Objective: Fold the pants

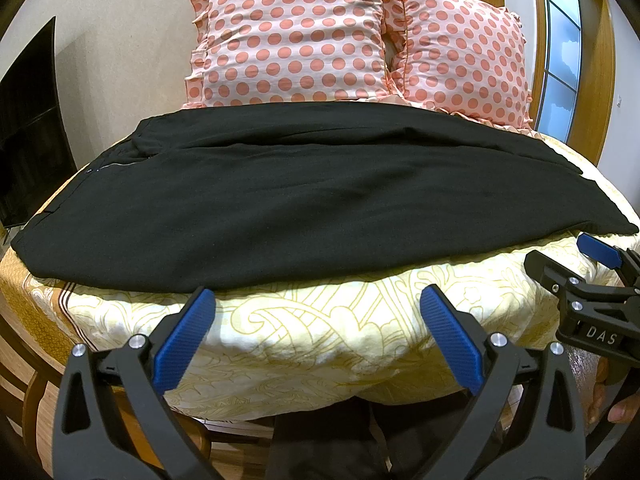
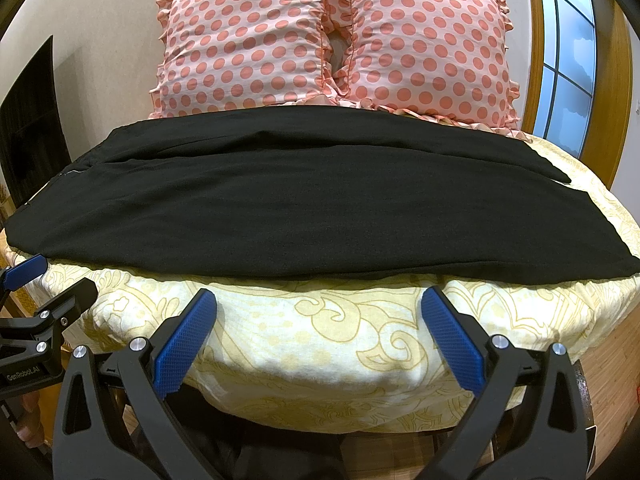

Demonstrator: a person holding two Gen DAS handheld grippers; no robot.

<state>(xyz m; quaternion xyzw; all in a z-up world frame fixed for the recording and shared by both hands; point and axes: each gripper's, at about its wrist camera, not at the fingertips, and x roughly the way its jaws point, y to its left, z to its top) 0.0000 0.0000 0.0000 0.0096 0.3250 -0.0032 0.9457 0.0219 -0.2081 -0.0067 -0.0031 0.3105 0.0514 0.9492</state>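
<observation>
Pants [image 1: 304, 196] lie flat along the bed [image 1: 320, 332], unfolded; both tools, left [image 1: 316, 336] and right [image 2: 320, 340], gape empty, needing grips at the near edge.

Left gripper [image 1: 318, 312] tilted downward, blue pads [image 1: 186, 344] spread wide with nothing between them — tips short of the near edge of the pants [image 1: 304, 200], not touching. Right gripper [image 2: 320, 314] pitched down alike, jaws equally wide and empty, also just short of that edge. Side by side, apart — each visible at the border of the other's view.
</observation>
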